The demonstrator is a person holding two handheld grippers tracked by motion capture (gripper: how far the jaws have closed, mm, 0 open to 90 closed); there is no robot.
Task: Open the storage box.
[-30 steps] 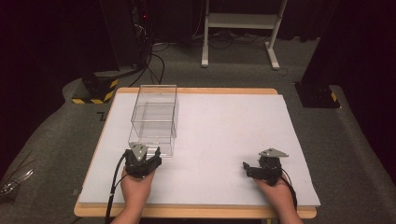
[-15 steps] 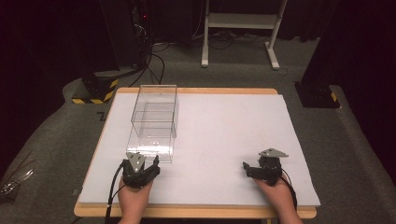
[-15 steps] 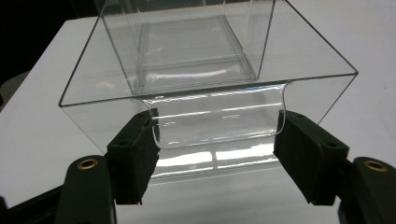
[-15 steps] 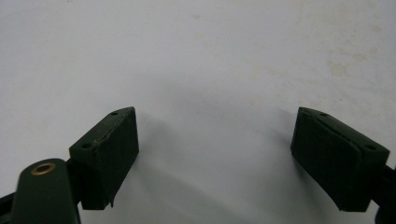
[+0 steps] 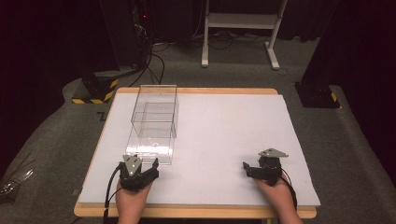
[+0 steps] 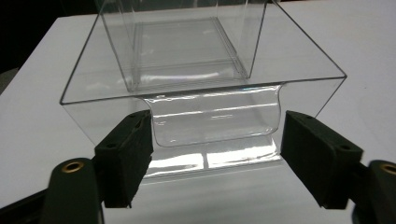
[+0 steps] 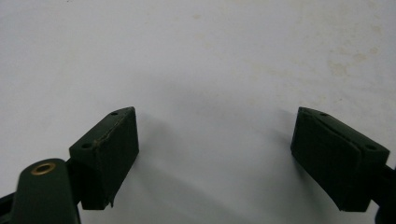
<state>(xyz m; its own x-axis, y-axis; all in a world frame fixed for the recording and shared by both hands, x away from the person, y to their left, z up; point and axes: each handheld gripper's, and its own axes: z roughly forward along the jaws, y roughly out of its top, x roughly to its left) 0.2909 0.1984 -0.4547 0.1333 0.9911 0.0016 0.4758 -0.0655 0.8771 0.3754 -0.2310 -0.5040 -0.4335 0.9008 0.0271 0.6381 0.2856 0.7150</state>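
A clear plastic box (image 5: 155, 105) stands on the left half of the white tabletop (image 5: 229, 126), with its clear drawer (image 5: 150, 148) slid out toward me. In the left gripper view the drawer front (image 6: 212, 119) with its moulded handle recess faces me. My left gripper (image 5: 140, 164) (image 6: 217, 123) is open just short of that front, one jaw on each side of the recess, touching nothing. Near the front right of the table my right gripper (image 5: 250, 169) (image 7: 215, 119) is open over bare white surface.
The table's wooden rim (image 5: 196, 212) runs close behind both hands. Beyond the far edge, on the grey floor, are a white frame's legs (image 5: 238, 35), cables (image 5: 156, 63), a yellow-and-black striped base (image 5: 95, 88) and a black base (image 5: 317, 95).
My left gripper has drawn back toward the near edge, away from the box. The drawer seems a little farther out than before. The right gripper has stayed put.
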